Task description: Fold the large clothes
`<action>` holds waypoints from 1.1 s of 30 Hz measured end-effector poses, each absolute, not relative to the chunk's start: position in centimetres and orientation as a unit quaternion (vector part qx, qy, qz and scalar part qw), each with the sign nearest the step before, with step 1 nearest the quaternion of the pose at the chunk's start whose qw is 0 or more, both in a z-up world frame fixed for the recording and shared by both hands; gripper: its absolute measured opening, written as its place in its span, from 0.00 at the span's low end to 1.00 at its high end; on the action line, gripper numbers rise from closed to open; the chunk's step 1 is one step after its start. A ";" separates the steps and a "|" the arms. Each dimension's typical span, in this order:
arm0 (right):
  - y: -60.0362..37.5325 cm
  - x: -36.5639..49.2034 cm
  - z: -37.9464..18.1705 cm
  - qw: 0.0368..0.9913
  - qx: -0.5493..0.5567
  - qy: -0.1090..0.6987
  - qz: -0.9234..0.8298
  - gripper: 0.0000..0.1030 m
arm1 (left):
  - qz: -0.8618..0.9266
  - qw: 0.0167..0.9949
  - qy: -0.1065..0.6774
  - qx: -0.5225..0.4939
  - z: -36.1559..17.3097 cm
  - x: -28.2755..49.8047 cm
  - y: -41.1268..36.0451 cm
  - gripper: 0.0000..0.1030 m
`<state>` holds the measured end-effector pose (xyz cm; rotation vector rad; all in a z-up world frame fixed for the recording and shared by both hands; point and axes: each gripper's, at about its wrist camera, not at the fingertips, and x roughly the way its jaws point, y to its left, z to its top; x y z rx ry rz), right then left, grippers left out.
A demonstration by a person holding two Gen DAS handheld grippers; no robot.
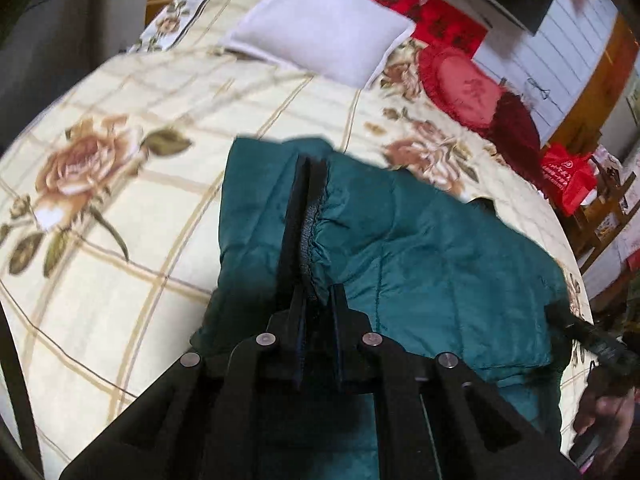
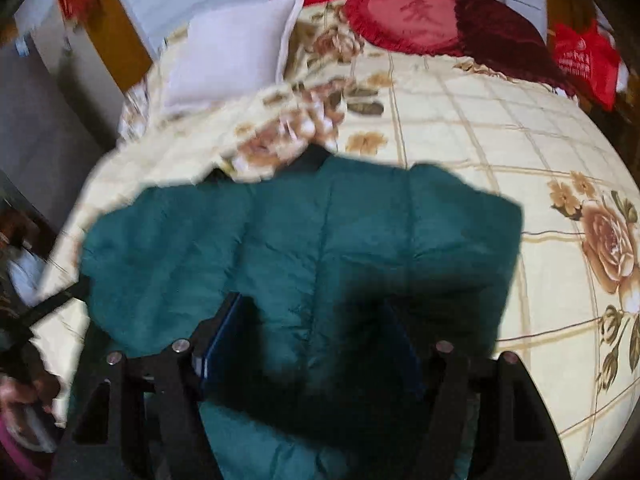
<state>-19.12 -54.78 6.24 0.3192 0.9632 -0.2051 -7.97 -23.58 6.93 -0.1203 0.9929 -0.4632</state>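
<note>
The left gripper [image 1: 310,184] pinches the teal quilted jacket's [image 1: 420,248] elastic cuff [image 1: 310,236]; that thin hold could slip. The right gripper [image 2: 316,320] gapes wide just above the jacket, gripping nothing, so its side may sag.

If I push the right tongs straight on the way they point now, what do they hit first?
Most likely the teal jacket. The right tongs stand open and angled down over it, with its fabric right ahead of the tips. The picture is blurred, so I cannot tell if they already touch.

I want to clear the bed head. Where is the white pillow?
The white pillow lies at the head of the floral bedspread, beyond the green jacket, with the red heart cushion beside it.
</note>
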 end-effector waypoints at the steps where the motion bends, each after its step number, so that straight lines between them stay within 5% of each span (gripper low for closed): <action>1: -54.2 -18.7 5.5 0.869 0.132 0.463 -0.109 0.71 | -0.220 0.849 0.477 -0.061 6.5 -7.8 -23.7 0.00; 4: -53.8 -18.3 5.3 0.869 0.109 0.468 -0.119 0.72 | -0.220 0.847 0.480 -0.064 6.5 -7.9 -23.6 0.00; 6: -54.0 -18.5 6.2 0.866 0.116 0.471 -0.121 0.71 | -0.208 0.849 0.483 -0.052 7.1 -8.0 -23.6 0.14; 11: -53.5 -20.0 9.6 0.883 0.146 0.435 -0.103 0.72 | -0.197 0.875 0.440 -0.042 9.9 -8.8 -23.2 0.19; 24: -46.6 -16.1 5.6 0.881 0.056 0.457 -0.107 0.74 | -0.194 0.873 0.448 -0.004 5.9 -6.4 -27.6 0.25; 33: -48.5 -17.7 8.0 0.888 0.098 0.441 -0.088 0.76 | -0.186 0.876 0.444 0.020 5.4 -6.5 -28.4 0.25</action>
